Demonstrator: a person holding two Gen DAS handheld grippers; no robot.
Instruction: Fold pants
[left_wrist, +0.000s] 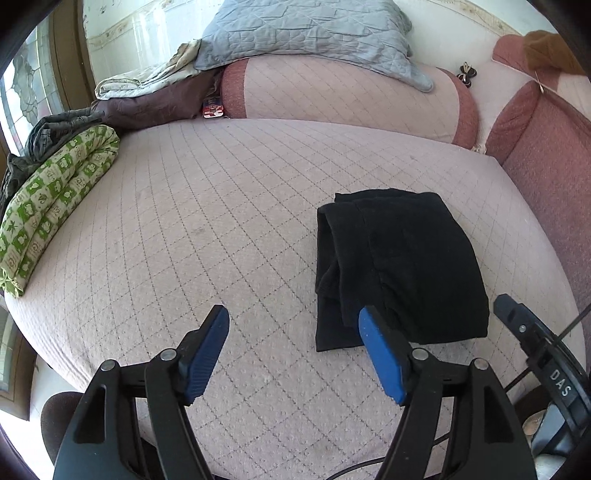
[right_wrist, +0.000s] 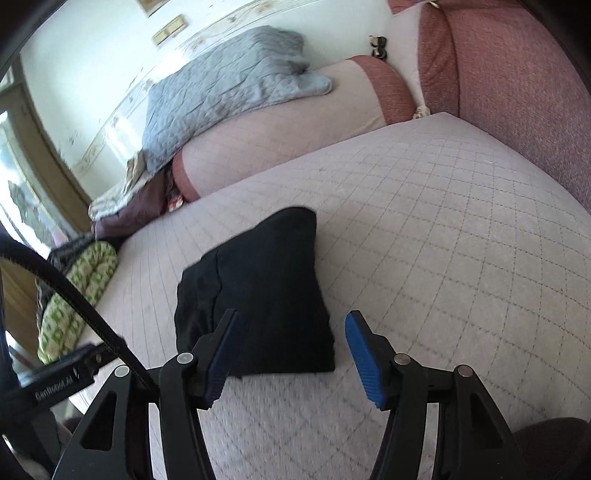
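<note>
Now, far left: green patterned roll (left_wrist: 55, 192) on the bed's (left_wrist: 221, 206) edge | lower centre: left tongs (left_wrist: 293, 332) released, nothing between the blue pads | centre right: black pants (left_wrist: 399, 266) folded flat on the bed | right wrist view: right tongs (right_wrist: 290, 334) released, clear of the pants (right_wrist: 258, 291), lower centre.

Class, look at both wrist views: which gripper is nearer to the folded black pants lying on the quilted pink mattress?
Neither clearly. The left gripper sits open just left of the pants' near edge; the right gripper sits open at their near right corner on the mattress.
</note>
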